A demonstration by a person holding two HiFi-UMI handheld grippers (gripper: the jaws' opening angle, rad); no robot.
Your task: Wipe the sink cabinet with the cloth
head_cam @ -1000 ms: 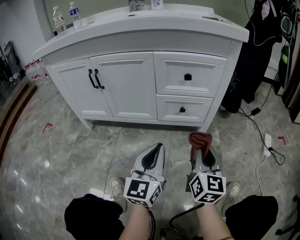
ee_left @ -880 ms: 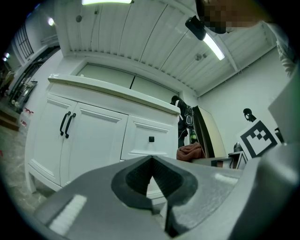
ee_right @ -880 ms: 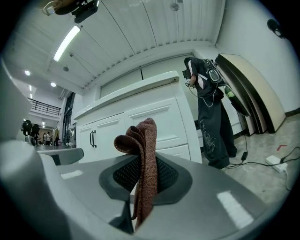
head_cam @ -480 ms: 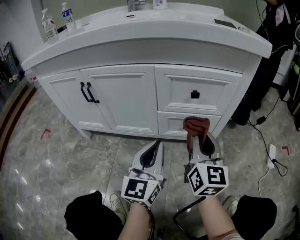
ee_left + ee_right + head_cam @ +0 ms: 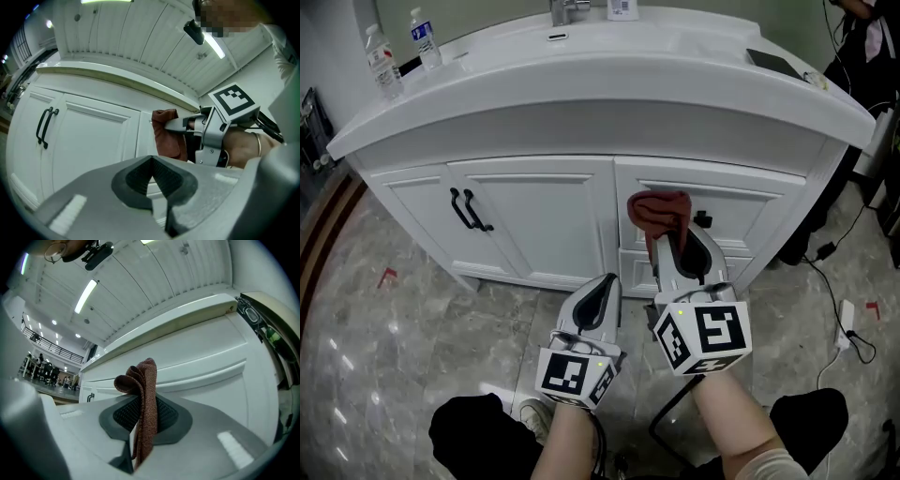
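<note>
In front of white sink cabinet (image 5: 534,211), by upper drawer (image 5: 750,214): right gripper (image 5: 677,246) clamped on reddish-brown cloth (image 5: 657,212), cloth close to drawer front, contact unclear. Left gripper (image 5: 600,291) closed, empty, lower alongside. Approach step, wiping not begun. Next: press cloth flat on panel, stroke across.

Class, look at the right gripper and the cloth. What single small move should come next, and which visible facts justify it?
Probably ease the right gripper forward until the reddish-brown woven cloth presses on the white sink cabinet's upper drawer front. Its jaws are shut on the cloth, which hangs just before that panel. Whether it touches cannot be confirmed.
</note>
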